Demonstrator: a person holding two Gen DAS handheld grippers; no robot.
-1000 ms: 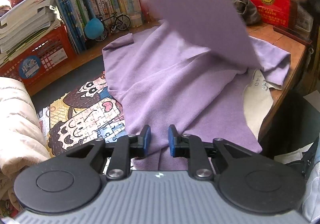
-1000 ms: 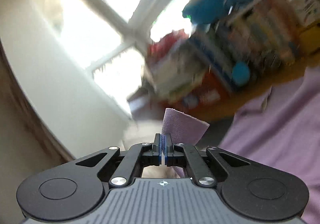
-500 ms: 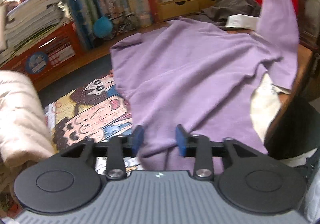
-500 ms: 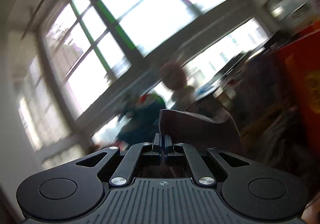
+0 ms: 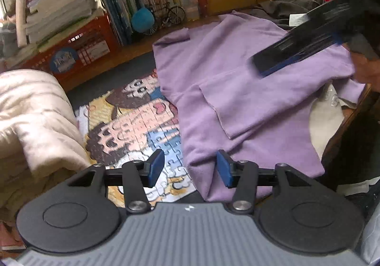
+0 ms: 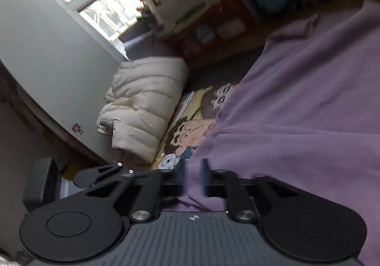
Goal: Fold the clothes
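Sleeve (image 5: 239, 109) laid over purple top (image 5: 237, 47). Your left tool (image 5: 188, 169) just opened, jaws apart astride hem. Right tool (image 6: 194, 177) just released, cloth loose between.

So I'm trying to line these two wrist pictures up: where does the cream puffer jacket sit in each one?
Left wrist view: the cream puffer jacket fills the left edge, left of the cartoon jigsaw puzzle.
Right wrist view: it lies mid-frame, left of centre, against the white wall.
Shared landmark: the puzzle, lying between the jacket and the purple garment in both.
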